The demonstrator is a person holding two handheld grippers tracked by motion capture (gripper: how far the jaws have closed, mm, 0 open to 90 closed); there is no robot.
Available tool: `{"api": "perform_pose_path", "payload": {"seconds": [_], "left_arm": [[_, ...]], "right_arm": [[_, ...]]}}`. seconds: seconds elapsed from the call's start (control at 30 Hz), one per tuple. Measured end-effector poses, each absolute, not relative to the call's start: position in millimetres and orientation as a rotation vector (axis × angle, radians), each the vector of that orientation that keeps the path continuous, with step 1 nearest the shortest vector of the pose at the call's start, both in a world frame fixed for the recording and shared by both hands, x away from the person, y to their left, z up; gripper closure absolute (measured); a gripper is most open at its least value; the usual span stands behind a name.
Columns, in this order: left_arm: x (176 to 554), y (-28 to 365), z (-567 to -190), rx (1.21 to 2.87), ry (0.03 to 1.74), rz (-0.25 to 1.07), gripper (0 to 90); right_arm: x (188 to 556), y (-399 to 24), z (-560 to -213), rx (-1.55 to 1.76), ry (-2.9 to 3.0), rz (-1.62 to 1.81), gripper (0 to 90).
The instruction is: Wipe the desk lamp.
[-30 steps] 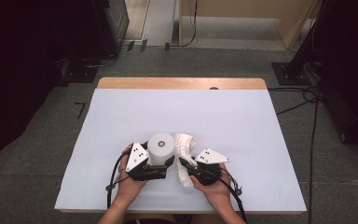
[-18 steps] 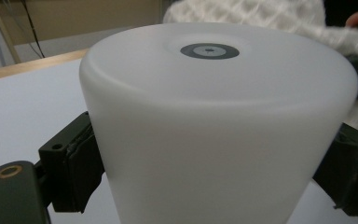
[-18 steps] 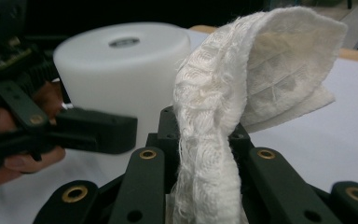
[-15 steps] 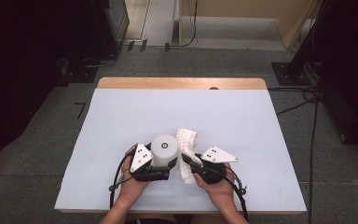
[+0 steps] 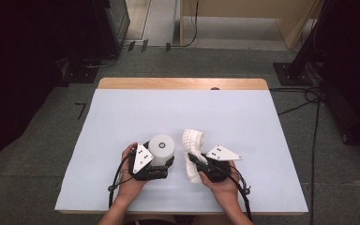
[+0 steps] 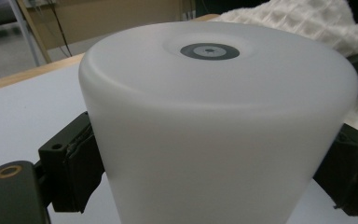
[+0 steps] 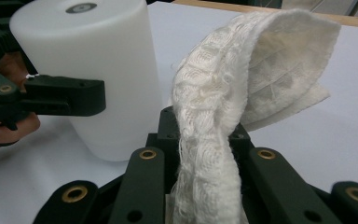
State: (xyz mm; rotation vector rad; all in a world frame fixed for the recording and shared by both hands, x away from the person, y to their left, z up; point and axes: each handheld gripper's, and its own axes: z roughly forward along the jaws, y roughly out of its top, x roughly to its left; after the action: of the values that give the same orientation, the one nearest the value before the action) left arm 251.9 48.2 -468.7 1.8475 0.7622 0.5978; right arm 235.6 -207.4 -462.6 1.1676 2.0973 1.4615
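The white plastic cylinder [image 5: 161,149] stands upright near the front of the desk [image 5: 122,117], clasped on both sides by the left gripper [image 5: 155,161]. Beside it, the right gripper [image 5: 193,161] is clenched on a white waffle-weave cloth [image 5: 191,142]. A moment ago cloth and cylinder were touching; now the cloth has drawn off to the right and a gap shows between them, so the wiping pass looks finished or paused. The desk wears a pale blue cover with a wooden edge [image 5: 183,83] at the far side; grey carpet, cables [image 5: 316,122] and dark stands surround it.
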Motion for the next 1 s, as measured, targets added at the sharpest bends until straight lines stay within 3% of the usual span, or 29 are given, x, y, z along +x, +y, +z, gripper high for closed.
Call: {"api": "perform_pose_path", "payload": {"seconds": [0.3, 0.37, 0.47, 0.7, 0.77, 1.0], "left_arm": [[250, 55, -473, 1.819, 0.799, 0.563, 8.3], [248, 57, -471, 1.790, 0.826, 0.549, 1.1], [243, 54, -466, 1.758, 0.859, 0.580, 0.0], [241, 34, -470, 1.794, 0.981, 0.674, 0.0], [242, 34, -472, 1.796, 1.003, 0.708, 3.5], [245, 40, -470, 1.803, 0.990, 0.657, 8.5]], "right_arm": [[236, -208, -465, 1.160, 2.109, 1.449, 75.2], [236, -209, -466, 1.165, 2.109, 1.446, 75.2], [236, -209, -466, 1.172, 2.107, 1.448, 75.2], [237, -208, -466, 1.163, 2.109, 1.447, 75.2], [236, -207, -467, 1.160, 2.109, 1.447, 75.2], [235, -204, -467, 1.156, 2.120, 1.449, 75.2]]}}
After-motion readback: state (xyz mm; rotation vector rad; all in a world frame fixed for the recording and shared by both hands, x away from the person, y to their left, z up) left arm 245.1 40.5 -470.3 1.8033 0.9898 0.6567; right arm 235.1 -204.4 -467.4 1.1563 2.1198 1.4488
